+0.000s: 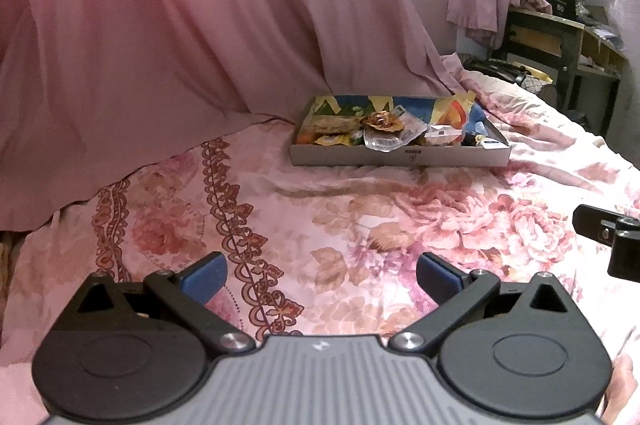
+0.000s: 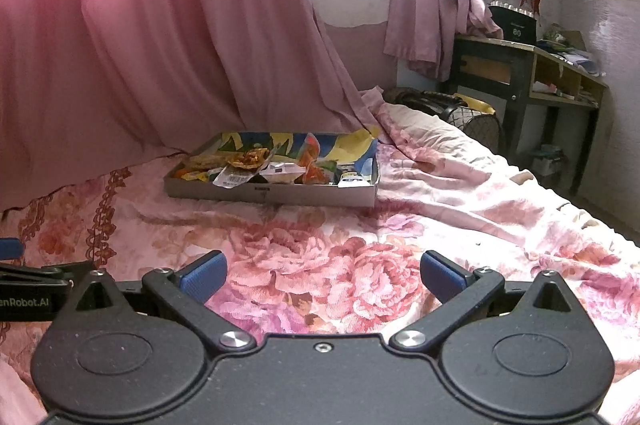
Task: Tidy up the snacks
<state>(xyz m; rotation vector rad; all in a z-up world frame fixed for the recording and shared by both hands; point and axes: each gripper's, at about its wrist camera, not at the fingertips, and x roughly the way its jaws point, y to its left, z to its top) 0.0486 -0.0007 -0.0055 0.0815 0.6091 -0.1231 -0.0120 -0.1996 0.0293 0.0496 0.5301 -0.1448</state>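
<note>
Left wrist view: the left gripper (image 1: 322,275) and right gripper (image 2: 323,275) are held agape, empty, above the bed (image 1: 360,217), short of the snack box (image 1: 400,157).

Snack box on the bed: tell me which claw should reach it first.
Probably the right claw: the snack box looks nearer and almost straight ahead of it. From the left claw it sits farther off, toward the right. Both are open and empty.

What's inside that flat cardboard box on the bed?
The cardboard box holds a loose pile of snack packets: crinkly wrappers in orange, yellow and clear plastic, one showing a barcode. A colourful printed lining covers its far wall. Whatever lies beneath the top packets is hidden.
</note>
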